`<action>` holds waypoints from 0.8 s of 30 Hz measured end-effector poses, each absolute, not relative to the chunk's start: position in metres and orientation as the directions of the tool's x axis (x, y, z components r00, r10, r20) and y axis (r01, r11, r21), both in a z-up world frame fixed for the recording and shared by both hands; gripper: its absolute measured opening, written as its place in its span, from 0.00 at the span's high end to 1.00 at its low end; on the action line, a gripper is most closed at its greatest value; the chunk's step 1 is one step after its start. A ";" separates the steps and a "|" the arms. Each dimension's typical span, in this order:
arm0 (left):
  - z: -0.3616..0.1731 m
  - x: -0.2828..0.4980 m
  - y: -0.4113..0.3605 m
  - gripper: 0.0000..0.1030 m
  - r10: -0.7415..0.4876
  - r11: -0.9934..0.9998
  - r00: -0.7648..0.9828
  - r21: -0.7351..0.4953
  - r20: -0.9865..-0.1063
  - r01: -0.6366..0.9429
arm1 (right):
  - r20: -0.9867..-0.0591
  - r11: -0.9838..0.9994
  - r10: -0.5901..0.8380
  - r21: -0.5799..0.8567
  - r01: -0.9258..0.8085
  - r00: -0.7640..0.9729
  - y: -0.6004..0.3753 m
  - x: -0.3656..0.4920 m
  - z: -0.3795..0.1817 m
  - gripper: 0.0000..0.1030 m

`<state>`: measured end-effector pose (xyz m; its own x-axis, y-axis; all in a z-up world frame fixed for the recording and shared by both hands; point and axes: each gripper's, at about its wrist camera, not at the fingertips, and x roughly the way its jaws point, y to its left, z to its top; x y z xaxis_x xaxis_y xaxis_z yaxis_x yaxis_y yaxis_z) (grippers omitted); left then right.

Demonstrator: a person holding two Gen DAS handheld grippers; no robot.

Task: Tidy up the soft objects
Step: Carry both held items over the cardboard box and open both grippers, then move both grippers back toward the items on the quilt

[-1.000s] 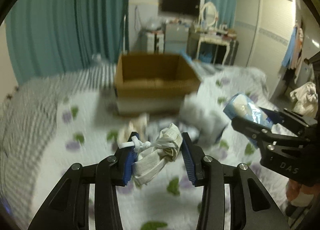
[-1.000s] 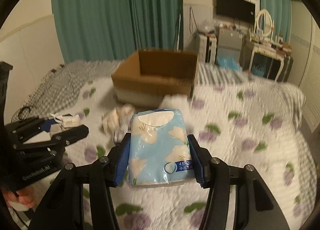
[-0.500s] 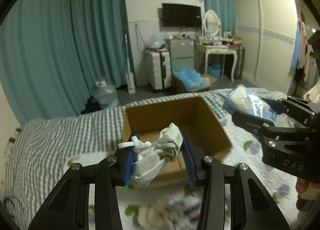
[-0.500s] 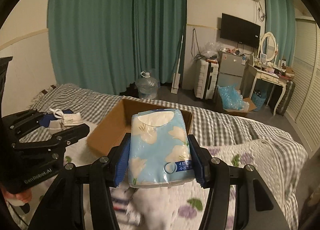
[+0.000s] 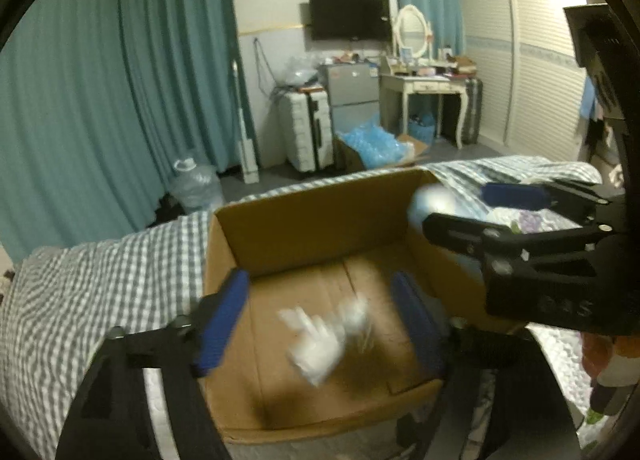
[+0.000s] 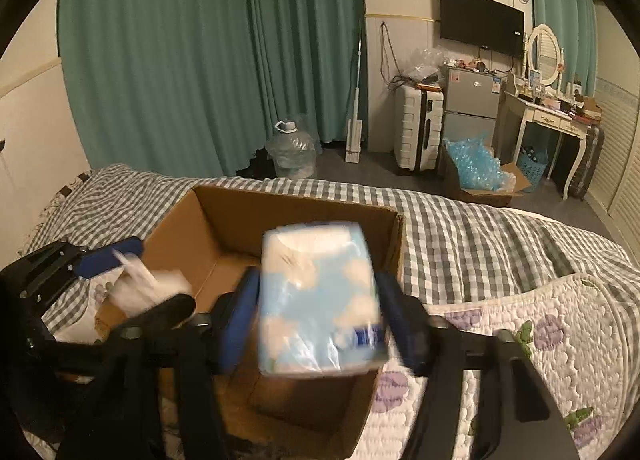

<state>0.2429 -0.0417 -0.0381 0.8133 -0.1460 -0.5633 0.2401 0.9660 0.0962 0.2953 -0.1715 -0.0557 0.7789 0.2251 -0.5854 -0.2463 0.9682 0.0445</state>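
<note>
While both my grippers hang over the cardboard box (image 5: 320, 220) on the bed (image 6: 500, 228), their jaws have just been opening. My left gripper (image 5: 320, 324), low in the middle of its view, has its blue pads spread wide, and the white cloth bundle (image 5: 324, 336) sits blurred between them, touching neither, with the box floor behind it; it looks to be dropping in, though the smear keeps me from being sure. My right gripper (image 6: 316, 324) is apart too, and the blue tissue pack (image 6: 320, 300) is between its pads in the lower middle of the frame, above the near edge of the box; a thin gap shows at each side, so I judge it freed rather than held. The box floor is otherwise bare, so these are the first two things in. What else is left on the bed I cannot see from here.
</note>
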 end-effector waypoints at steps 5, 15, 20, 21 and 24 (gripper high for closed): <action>-0.029 0.234 -0.039 0.21 -0.104 0.974 0.816 0.108 -0.569 0.200 | -0.569 0.976 0.181 0.005 -0.217 0.802 -0.176 0.282 -0.045 0.16; 0.048 0.134 -0.011 0.17 -0.087 0.978 0.868 0.126 -0.489 0.169 | -0.505 0.980 0.125 -0.069 -0.184 0.854 -0.197 0.186 0.029 0.04; 0.071 0.083 0.004 0.11 -0.078 0.984 0.894 0.110 -0.441 0.140 | -0.475 0.973 0.150 -0.086 -0.216 0.867 -0.199 0.121 0.062 0.01; 0.072 0.074 0.005 0.11 -0.070 0.985 0.898 0.112 -0.434 0.131 | -0.473 0.970 0.157 -0.093 -0.226 0.867 -0.197 0.106 0.066 0.01; 0.069 0.053 0.011 0.11 -0.032 0.990 0.907 0.113 -0.420 0.087 | -0.475 0.964 0.163 -0.110 -0.242 0.865 -0.190 0.077 0.068 0.01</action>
<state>0.0527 0.0107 0.0688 0.9071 -0.0317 -0.4198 0.0871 0.9897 0.1133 0.0772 -0.1899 0.0683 0.8649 0.1629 -0.4748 -0.2420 0.9640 -0.1102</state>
